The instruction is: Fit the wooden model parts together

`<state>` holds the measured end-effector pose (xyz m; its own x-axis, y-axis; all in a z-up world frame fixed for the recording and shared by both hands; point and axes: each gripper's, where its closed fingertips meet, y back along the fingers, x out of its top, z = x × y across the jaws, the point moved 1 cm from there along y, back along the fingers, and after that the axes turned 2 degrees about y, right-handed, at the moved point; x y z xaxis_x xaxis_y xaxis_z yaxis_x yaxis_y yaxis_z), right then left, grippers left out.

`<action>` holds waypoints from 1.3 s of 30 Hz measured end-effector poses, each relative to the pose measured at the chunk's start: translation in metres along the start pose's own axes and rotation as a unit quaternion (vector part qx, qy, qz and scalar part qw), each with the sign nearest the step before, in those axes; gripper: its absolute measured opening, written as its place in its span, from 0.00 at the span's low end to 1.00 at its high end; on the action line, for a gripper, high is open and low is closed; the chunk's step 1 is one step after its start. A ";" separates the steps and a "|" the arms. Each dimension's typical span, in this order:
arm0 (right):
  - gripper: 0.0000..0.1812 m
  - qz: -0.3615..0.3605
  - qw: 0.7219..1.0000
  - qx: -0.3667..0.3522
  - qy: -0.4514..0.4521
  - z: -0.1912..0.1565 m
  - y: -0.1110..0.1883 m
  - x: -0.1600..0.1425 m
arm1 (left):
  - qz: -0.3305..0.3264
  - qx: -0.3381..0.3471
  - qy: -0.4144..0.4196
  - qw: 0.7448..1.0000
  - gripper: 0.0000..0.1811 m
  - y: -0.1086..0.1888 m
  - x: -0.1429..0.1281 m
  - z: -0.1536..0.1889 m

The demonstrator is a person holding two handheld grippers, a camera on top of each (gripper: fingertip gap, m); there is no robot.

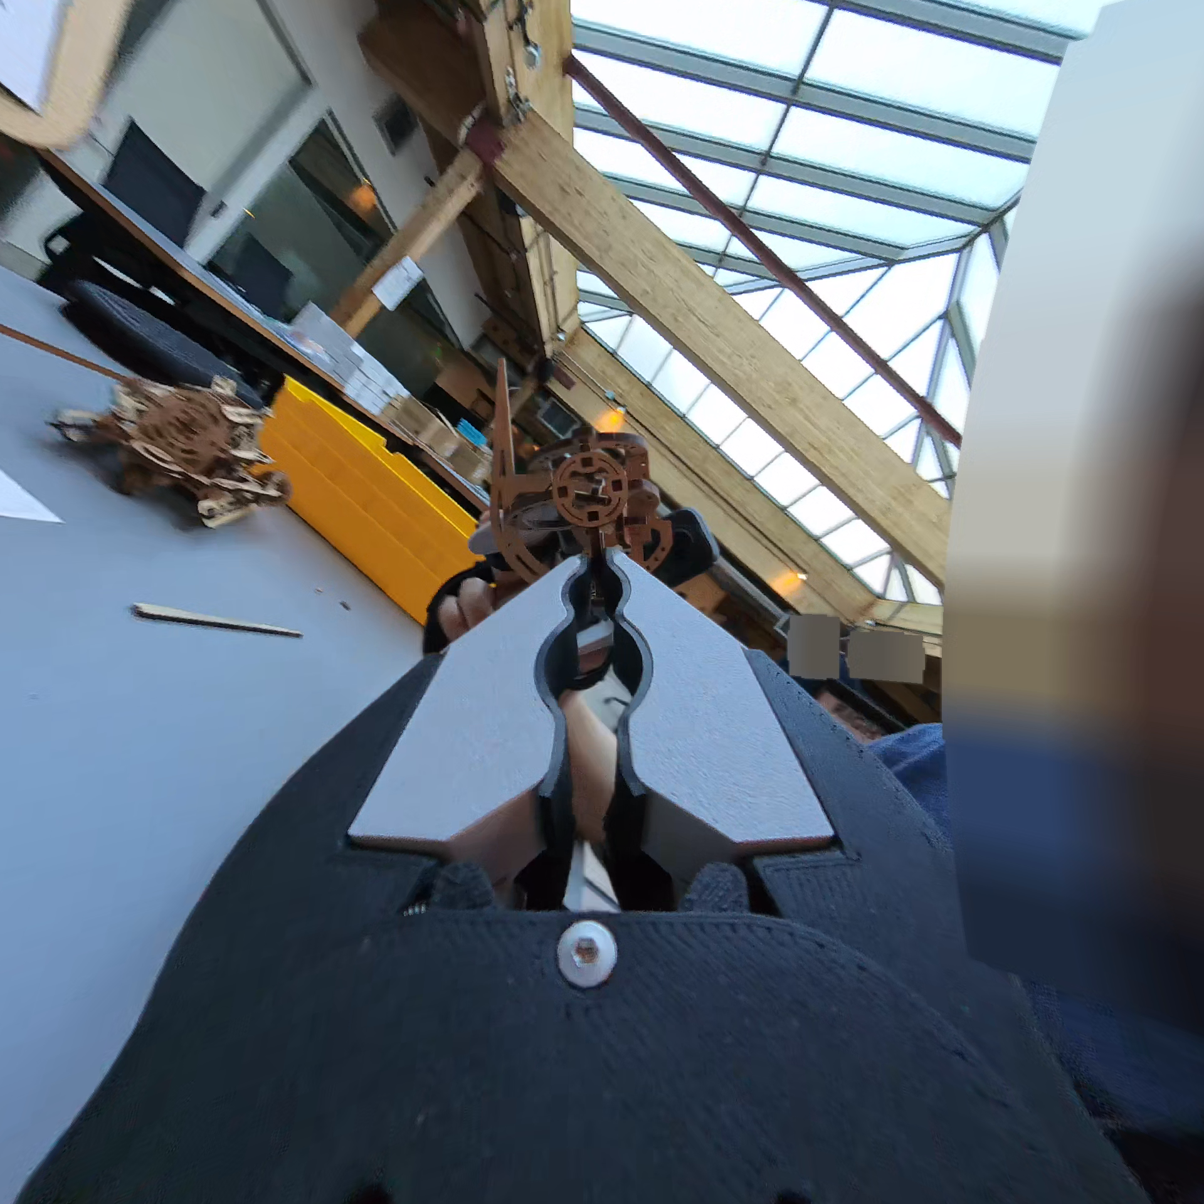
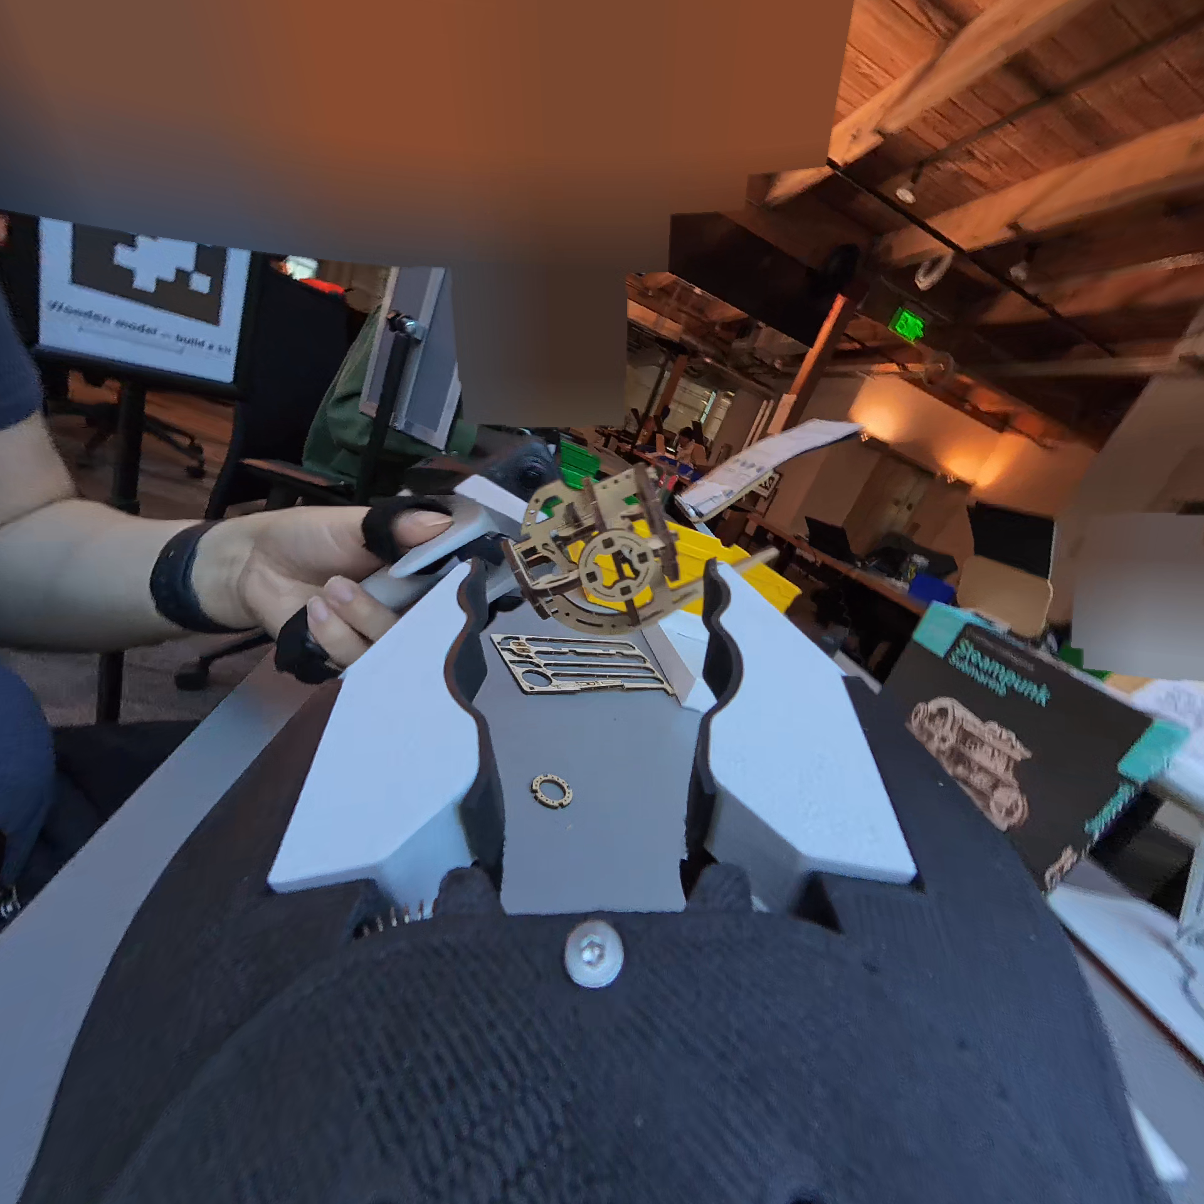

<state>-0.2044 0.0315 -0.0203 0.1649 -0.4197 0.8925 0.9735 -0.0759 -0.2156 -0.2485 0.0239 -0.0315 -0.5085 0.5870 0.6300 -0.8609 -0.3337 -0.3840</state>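
The model is hanging in mid-air, pinched at its lower edge by the left gripper, whose jaws are closing tight on it, likely presenting it for fitting. The right gripper is gaping wide around it, holding nothing. A printed box and a marker sign are carrying writing.

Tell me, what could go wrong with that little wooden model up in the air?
The left tool pinches the wooden model by one thin tab only, so it might twist or snap. The right tool is open close around it; a bump could knock it loose. The small ring lies loose on the table and could get swept away.
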 end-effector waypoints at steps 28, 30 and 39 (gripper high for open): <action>0.11 -0.106 0.942 -0.195 -0.252 0.048 0.002 -0.053 | 0.073 0.236 -0.322 0.914 0.00 -0.009 0.008 -0.034; 0.09 -0.104 0.941 -0.194 -0.255 0.047 0.001 -0.052 | 0.069 0.238 -0.335 0.909 0.00 -0.013 0.007 -0.034; 0.04 -0.091 0.941 -0.194 -0.261 0.049 0.006 -0.047 | 0.059 0.239 -0.354 0.902 0.00 -0.020 0.001 -0.035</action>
<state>-0.1982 0.0955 -0.0440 0.1550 0.1263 0.9798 0.8792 -0.4699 -0.0785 -0.2311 0.0572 -0.0467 -0.3339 -0.0354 0.9419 -0.6218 -0.7428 -0.2484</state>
